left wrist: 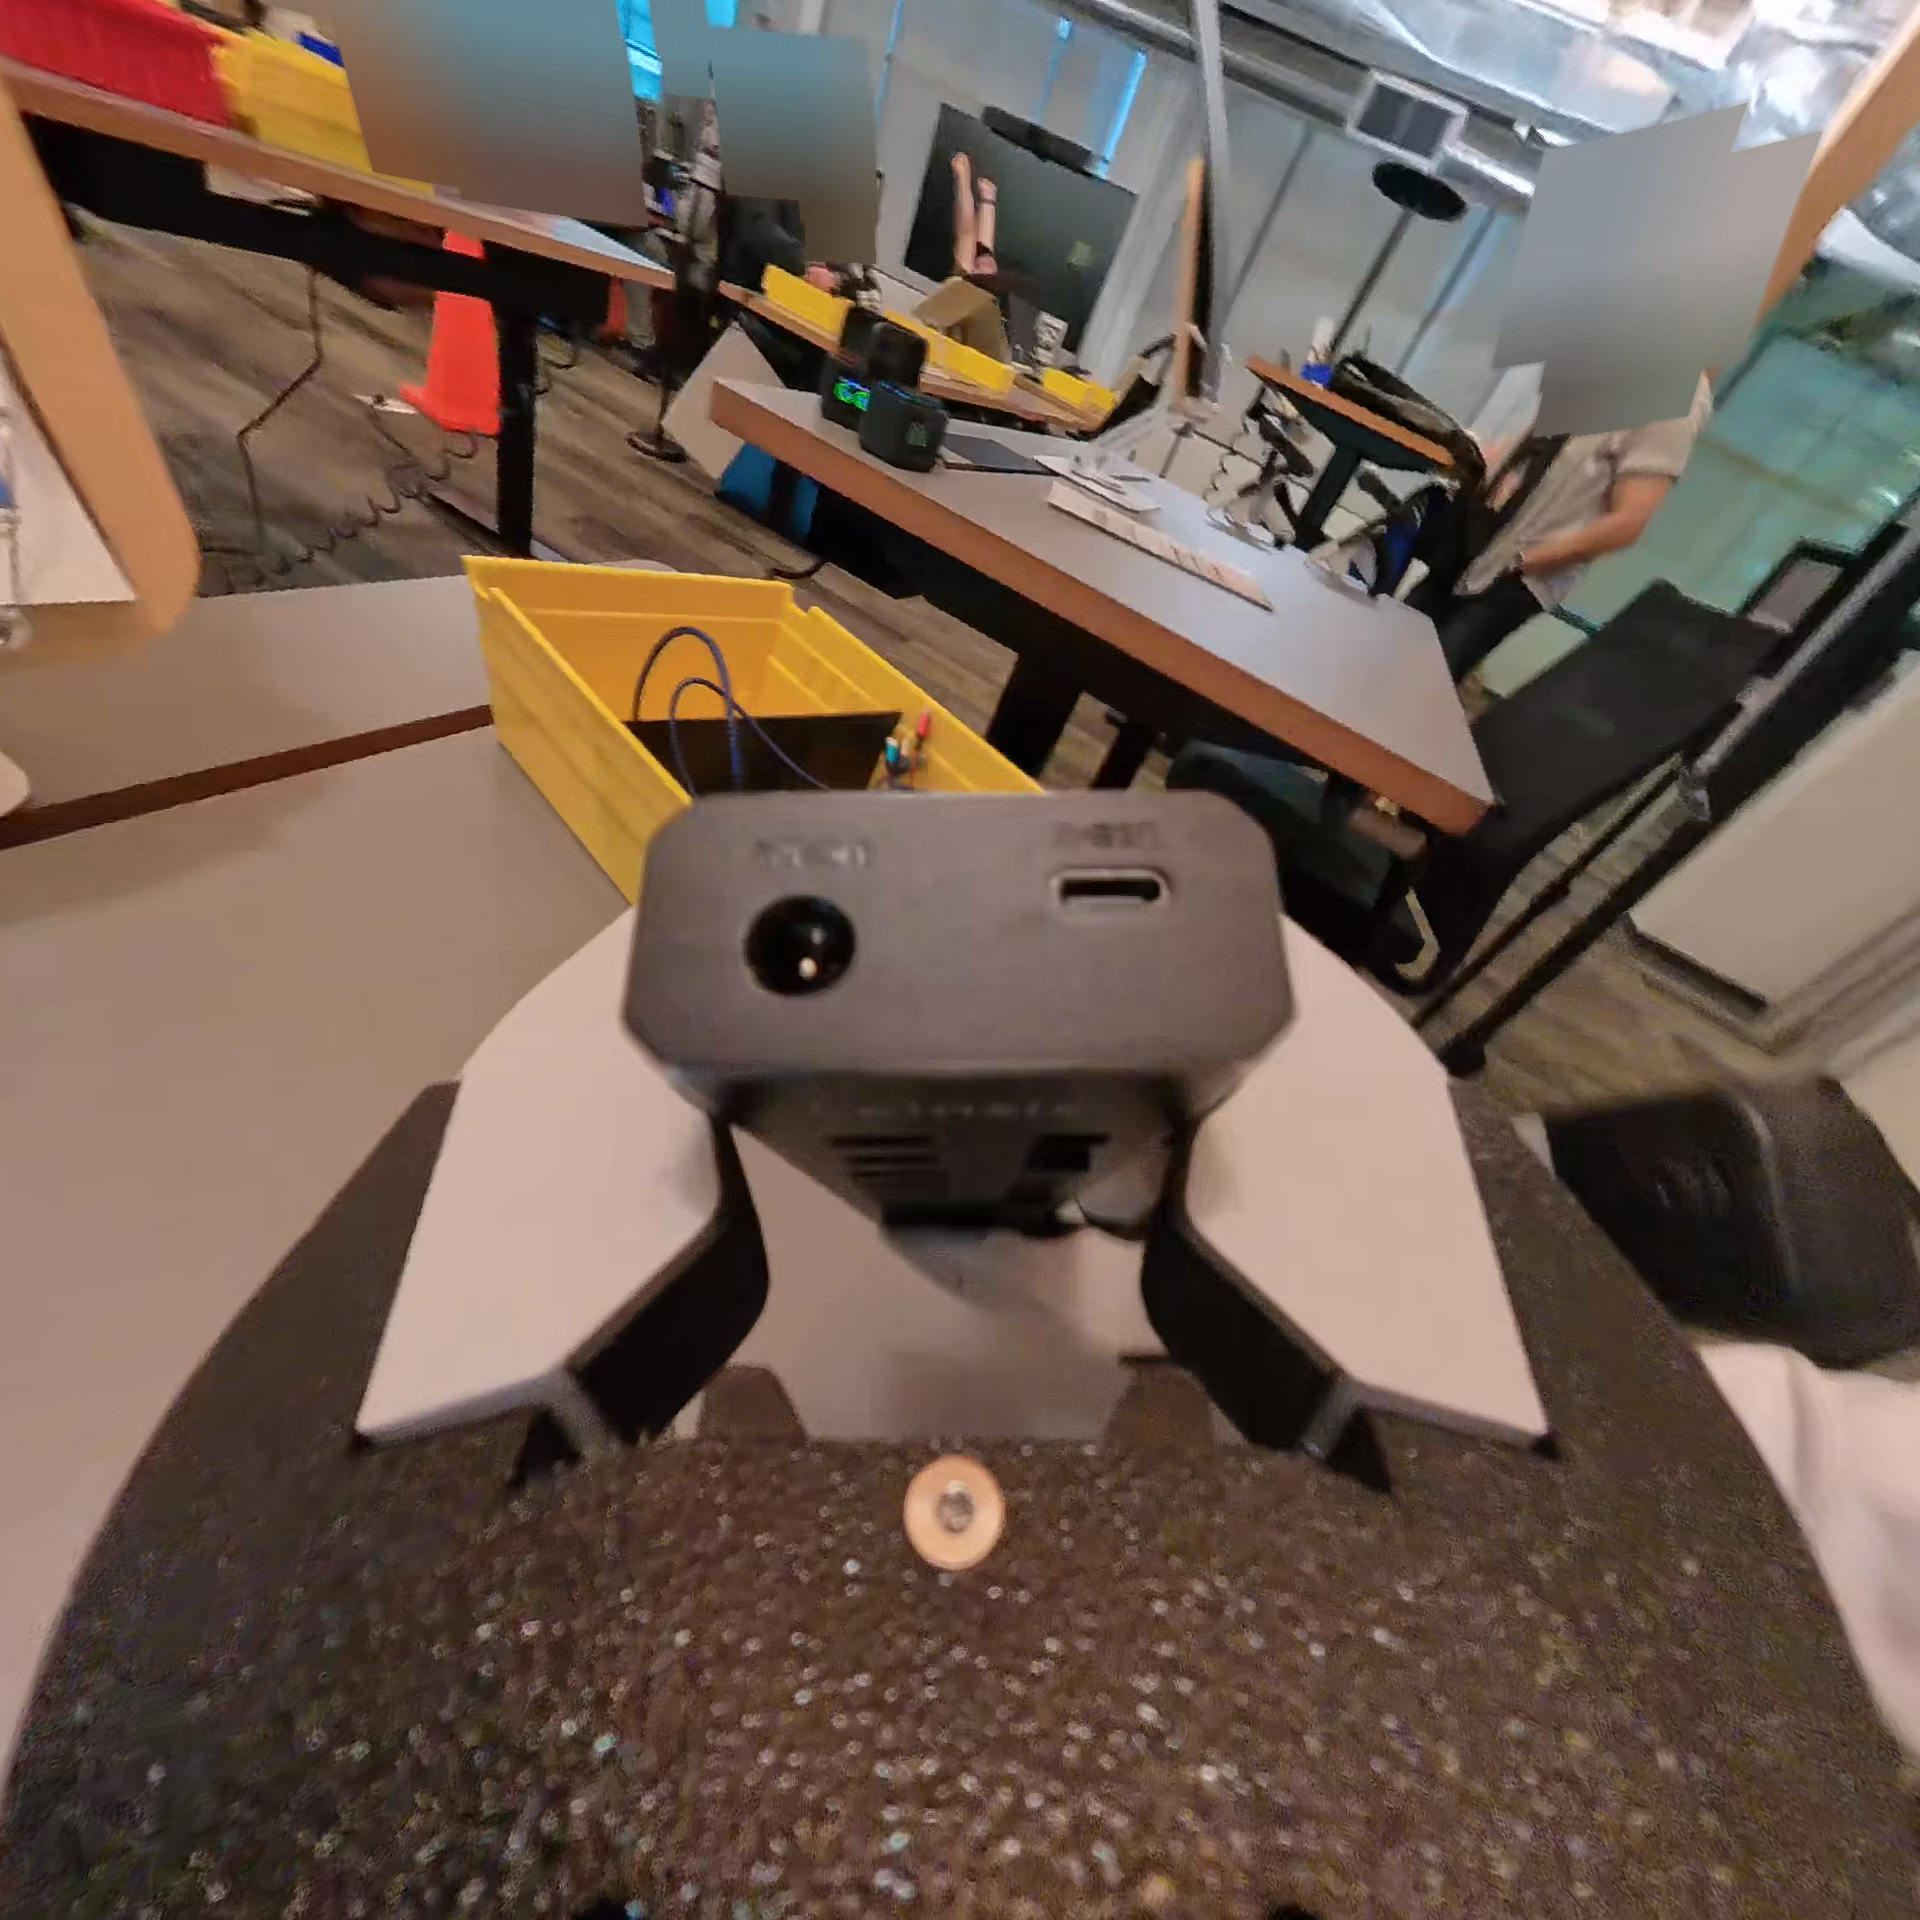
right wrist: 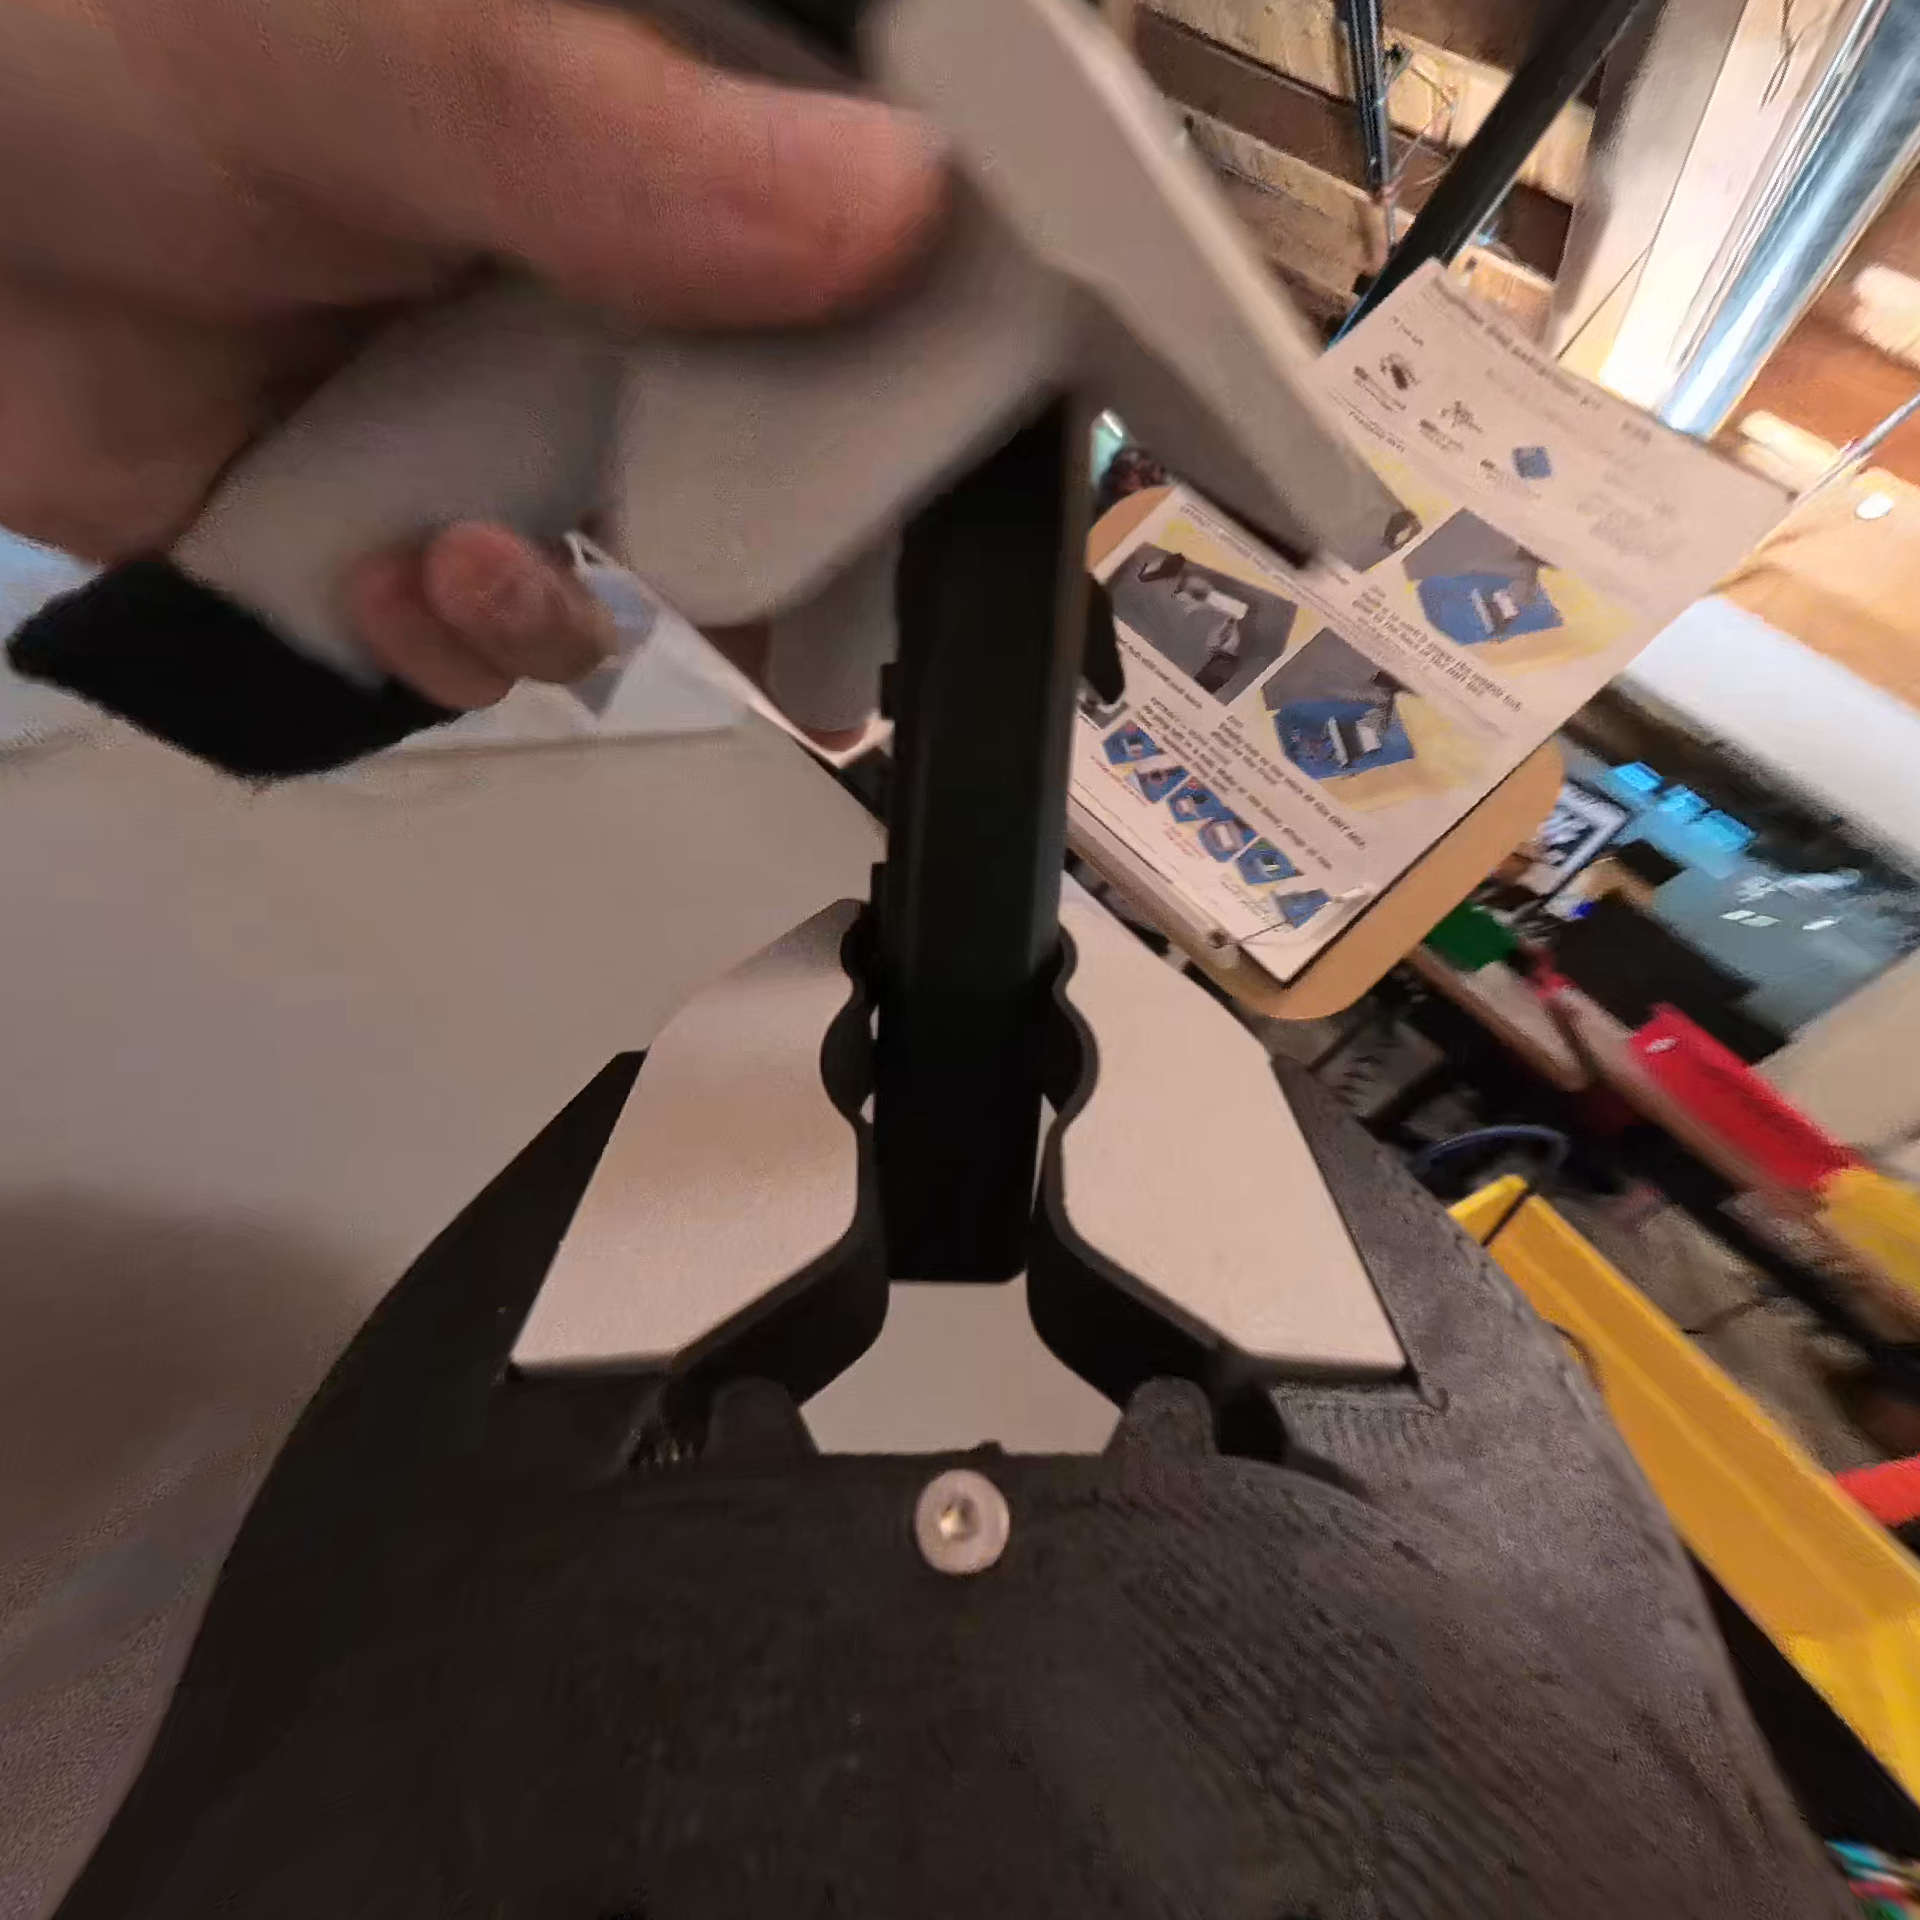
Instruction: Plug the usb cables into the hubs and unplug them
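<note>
Hub [left wrist: 961, 935] sat clamped in left tool [left wrist: 951, 1226], lifted above surface [left wrist: 260, 987], ports facing out. Right tool [right wrist: 961, 1101] clamped same hub's other end, prob. Step: positioning hub; next needs a cable, none visible w/ plug ready.

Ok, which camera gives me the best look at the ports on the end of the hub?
The left wrist view. The hub is clamped in the left gripper with its end facing the camera, so the round socket and the small slot port both show. The right wrist view shows only a narrow black edge in the right gripper, no ports.
</note>
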